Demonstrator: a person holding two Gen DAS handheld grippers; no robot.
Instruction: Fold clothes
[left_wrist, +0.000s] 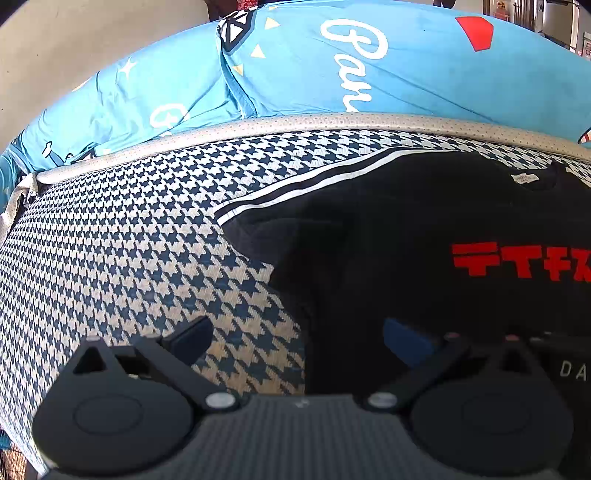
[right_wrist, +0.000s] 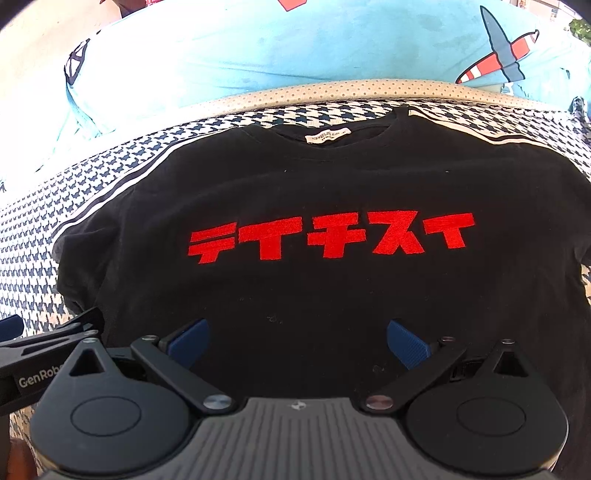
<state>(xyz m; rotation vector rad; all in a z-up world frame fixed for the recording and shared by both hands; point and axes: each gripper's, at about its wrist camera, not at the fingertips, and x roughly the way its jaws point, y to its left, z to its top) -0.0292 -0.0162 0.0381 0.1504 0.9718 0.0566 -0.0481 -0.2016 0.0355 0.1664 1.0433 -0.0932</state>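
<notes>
From the left wrist view, the left claw (left_wrist: 297, 341) stands wide open with nothing between its blue pads (left_wrist: 406, 345), which hang over the left edge of a black T-shirt (left_wrist: 406, 221): one finger sits over the houndstooth mat (left_wrist: 129, 240), the other over dark cloth. The shirt lies spread flat on that navy-and-cream mat, filling the right half of the view, with white stripes (left_wrist: 314, 184) running along the shoulder and sleeve, red block lettering (left_wrist: 517, 260) on the chest and a small white neck label (left_wrist: 524, 179) at the collar. Beyond the mat's pale dotted border (left_wrist: 258, 127) lies a bright blue quilt (left_wrist: 406, 66) printed with white script and a red shape. From the right wrist view, the right claw (right_wrist: 298, 345) is likewise spread apart and empty, poised above the lower middle of the T-shirt (right_wrist: 295, 177), which lies face up and centred, collar pointing away from the camera. The lettering (right_wrist: 328, 238) reads straight across the chest, the neck label (right_wrist: 327, 138) sits at the collar, and striped trim (right_wrist: 110, 195) edges both shoulders. The left claw (right_wrist: 14, 326) shows at the left edge, at the shirt's side over the mat (right_wrist: 33, 229). The quilt (right_wrist: 277, 48) here carries a red-and-white striped figure.
</notes>
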